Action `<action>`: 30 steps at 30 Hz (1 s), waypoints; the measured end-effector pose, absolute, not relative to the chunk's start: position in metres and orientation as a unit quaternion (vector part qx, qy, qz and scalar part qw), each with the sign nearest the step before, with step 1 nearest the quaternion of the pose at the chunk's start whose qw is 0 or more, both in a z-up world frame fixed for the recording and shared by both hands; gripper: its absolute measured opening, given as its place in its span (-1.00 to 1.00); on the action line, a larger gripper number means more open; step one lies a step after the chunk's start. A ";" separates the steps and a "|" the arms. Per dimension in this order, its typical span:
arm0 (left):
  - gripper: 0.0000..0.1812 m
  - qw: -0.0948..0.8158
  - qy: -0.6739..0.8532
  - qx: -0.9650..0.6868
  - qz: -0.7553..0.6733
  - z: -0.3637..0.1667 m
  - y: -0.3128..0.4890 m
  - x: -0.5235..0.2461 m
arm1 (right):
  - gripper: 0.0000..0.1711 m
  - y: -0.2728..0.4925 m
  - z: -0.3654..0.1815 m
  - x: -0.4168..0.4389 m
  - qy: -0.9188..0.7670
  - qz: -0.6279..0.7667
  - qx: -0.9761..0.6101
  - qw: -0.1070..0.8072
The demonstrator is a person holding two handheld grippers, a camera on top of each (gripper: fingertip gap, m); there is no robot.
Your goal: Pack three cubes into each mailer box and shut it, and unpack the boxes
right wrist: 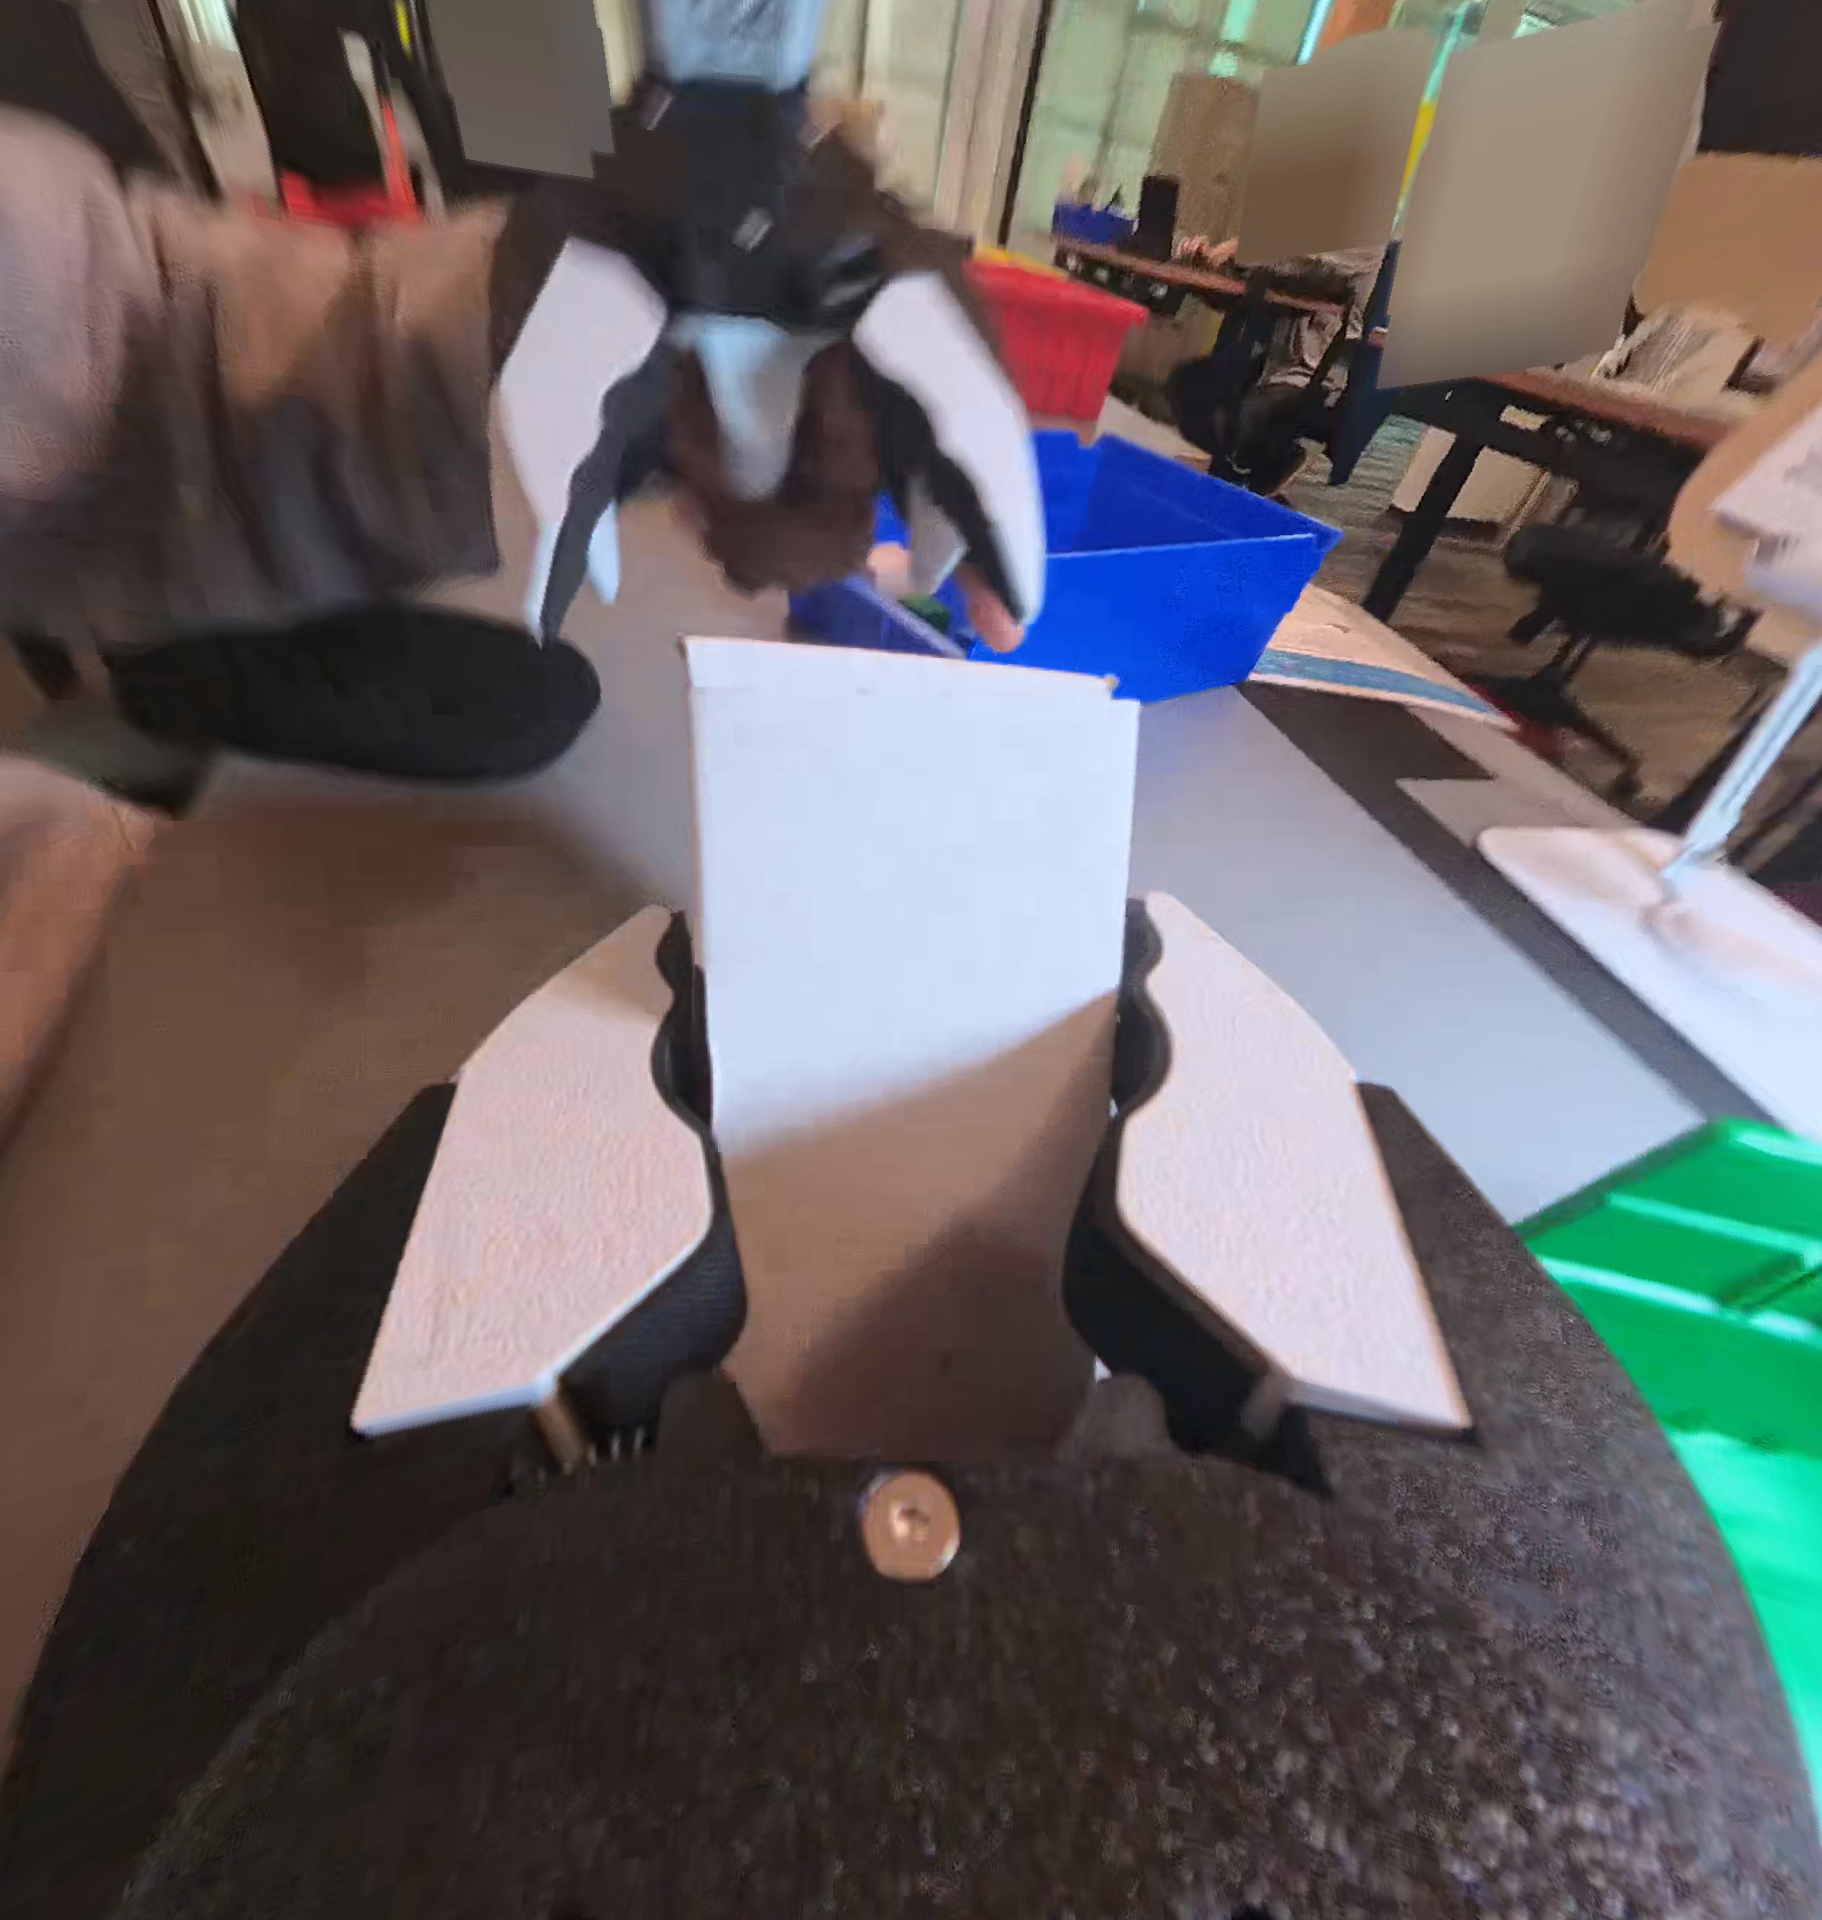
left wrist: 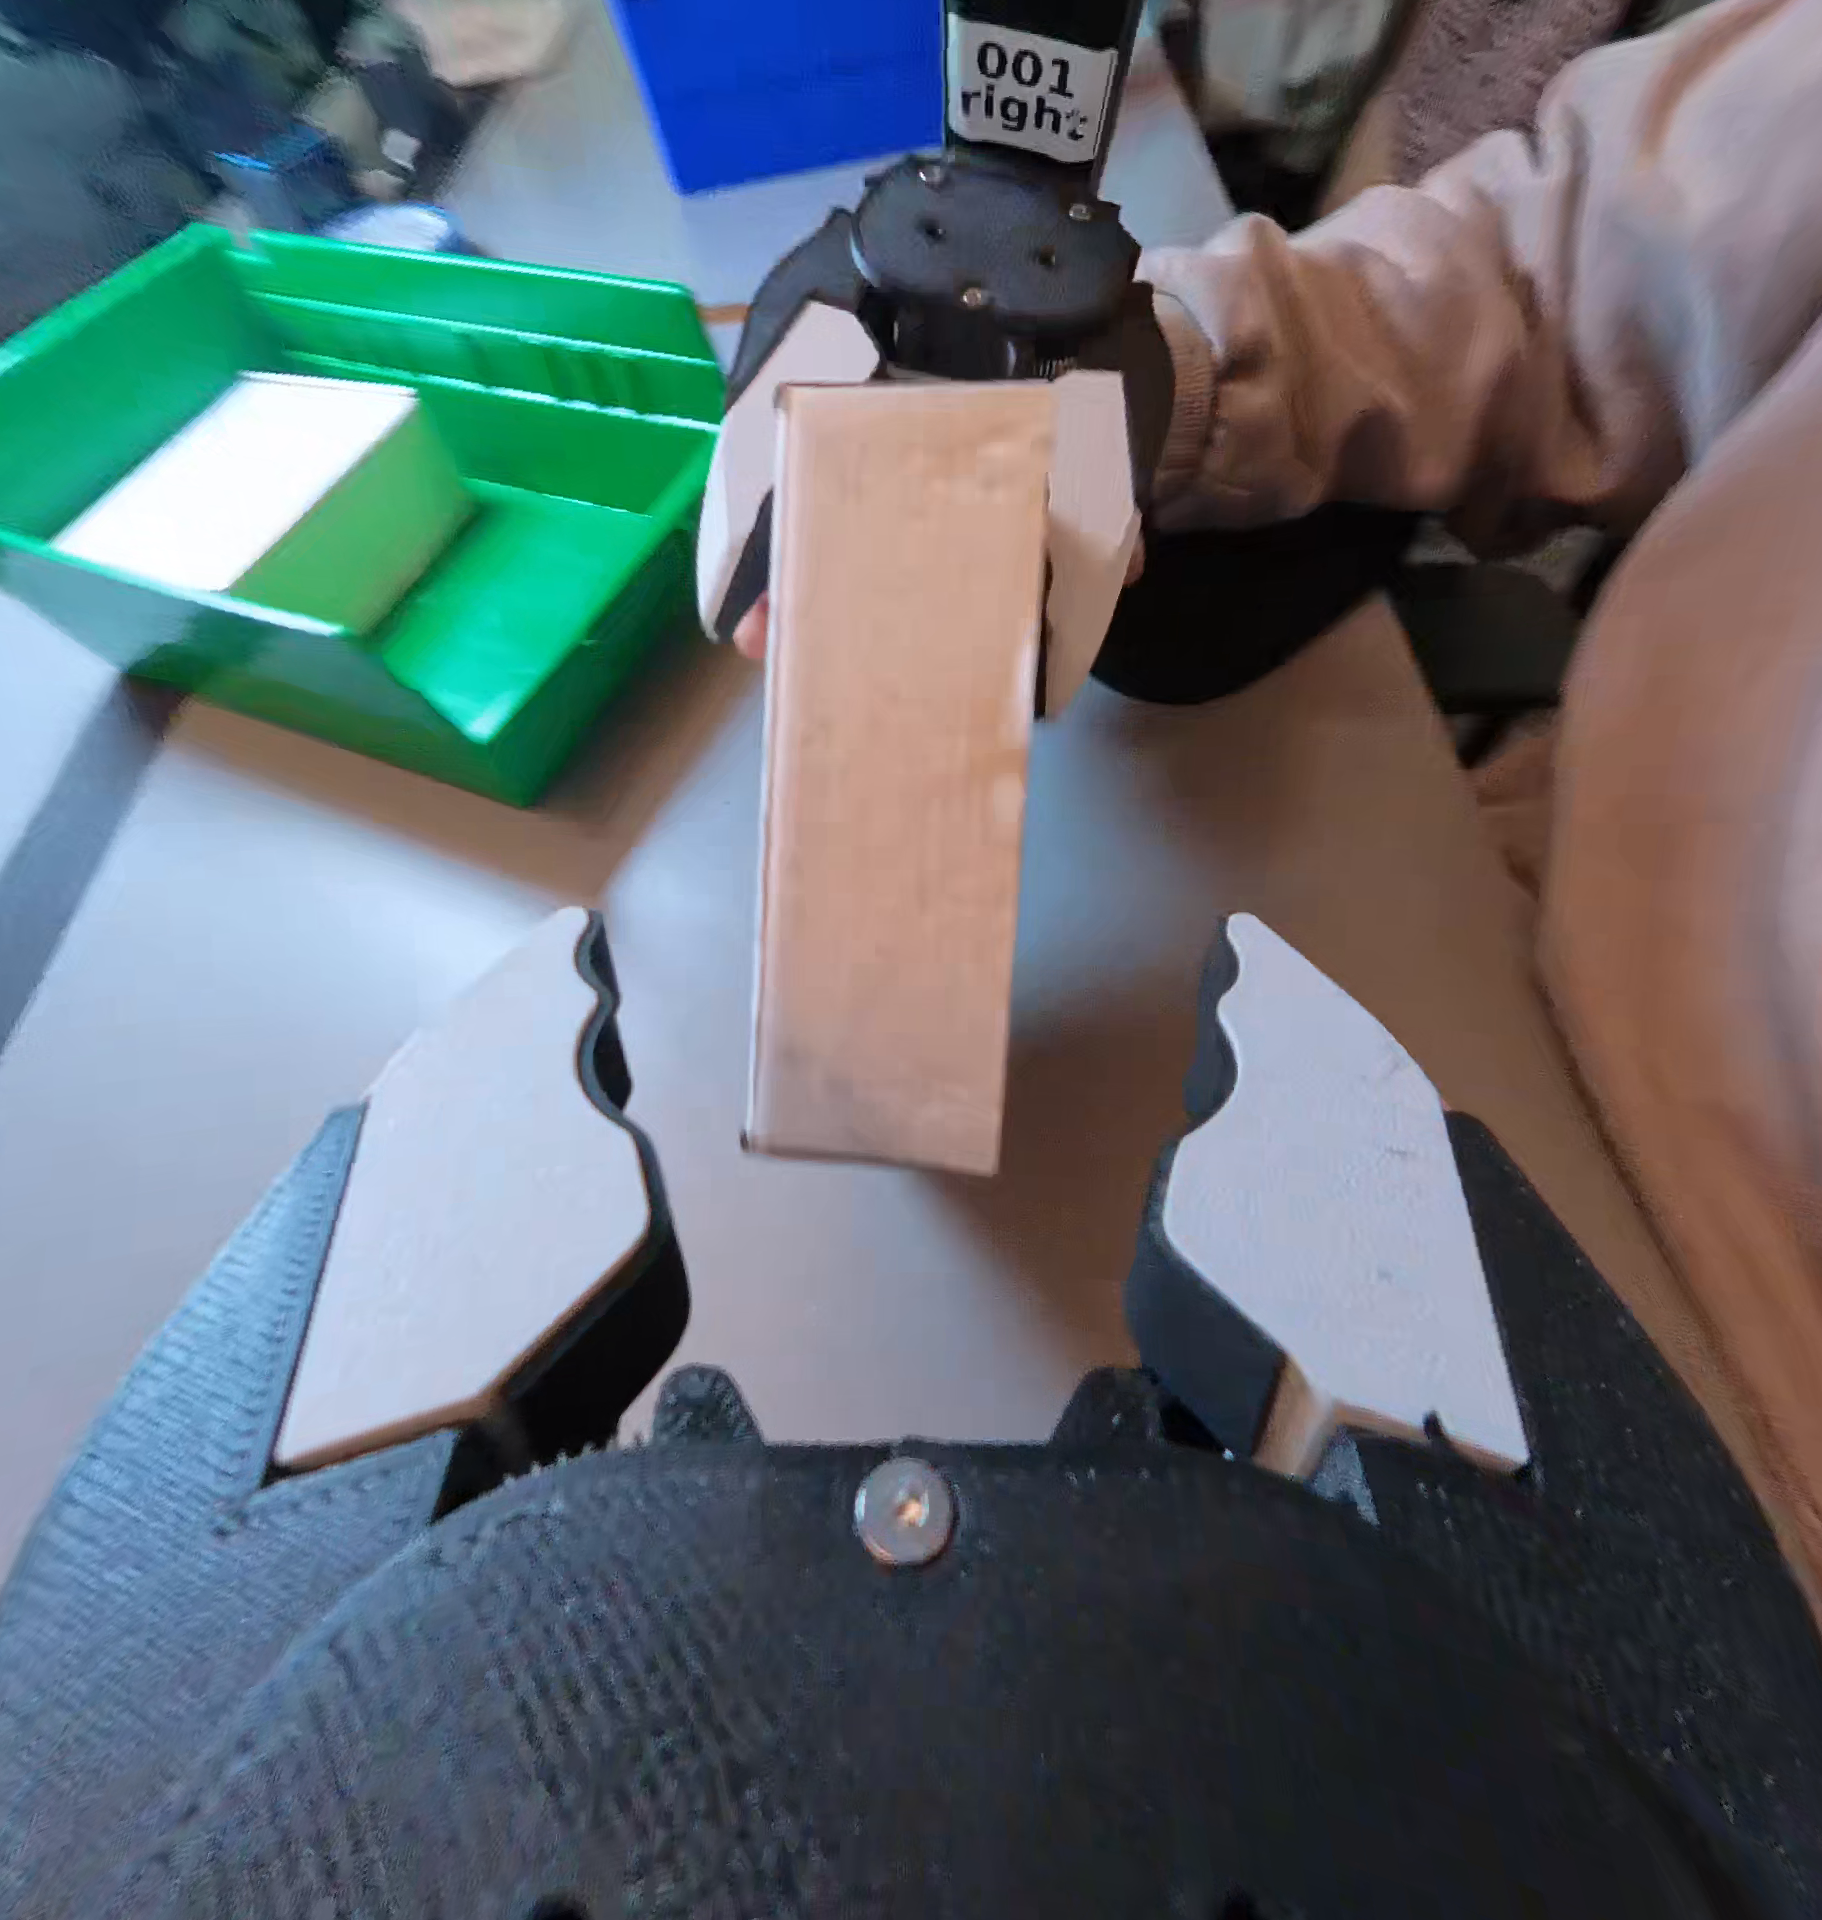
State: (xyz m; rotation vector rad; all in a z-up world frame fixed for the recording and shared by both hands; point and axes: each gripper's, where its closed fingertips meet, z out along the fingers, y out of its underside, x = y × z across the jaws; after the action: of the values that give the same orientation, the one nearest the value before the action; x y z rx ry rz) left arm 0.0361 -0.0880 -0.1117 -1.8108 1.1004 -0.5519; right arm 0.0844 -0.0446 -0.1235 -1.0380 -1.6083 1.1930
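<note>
While the right gripper [right wrist: 907,1029] is clamped on one short end of the mailer box [left wrist: 891,769], the box juts straight out from it toward the left gripper [left wrist: 907,1049], whose jaws stand wide apart with nothing between them. Seen from the left wrist view, the closed box fills the centre of the frame, its long axis running from the right gripper at upper centre down to a free end that sits between the open fingertips without touching either. That free end is what counts: it lies dead ahead of the left gripper and in line with its opening, so a short push forward and a squeeze would probably take it. Held clear of the grey worktop [left wrist: 294,935], the box shows only its brown face in this view and a white face in the right wrist view. A green bin [left wrist: 533,675] sits at the upper left with a second white box [left wrist: 232,478] lying in one compartment. Farther back, a blue bin [right wrist: 1198,582] stands at centre right of the right wrist view. Whether cubes are inside the held box cannot be told
</note>
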 end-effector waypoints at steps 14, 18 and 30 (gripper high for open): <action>0.04 0.514 0.318 -0.768 -0.211 -0.188 -0.081 0.028 | -0.09 -0.064 -0.202 0.069 -0.718 0.411 -0.470 0.306; 0.01 0.512 0.299 -0.787 -0.172 -0.189 -0.077 0.018 | -0.09 -0.046 -0.160 0.070 -0.673 0.409 -0.481 0.385; 0.01 0.501 0.252 -0.814 -0.152 -0.197 -0.069 0.013 | -0.40 -0.061 -0.118 0.051 -0.703 0.167 -0.385 0.574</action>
State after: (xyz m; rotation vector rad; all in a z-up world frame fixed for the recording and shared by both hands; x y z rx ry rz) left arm 0.0128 -0.0688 -0.1973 -1.9683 0.6089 -0.3669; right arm 0.0510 -0.0606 -0.1176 -0.9012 -1.6469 0.3921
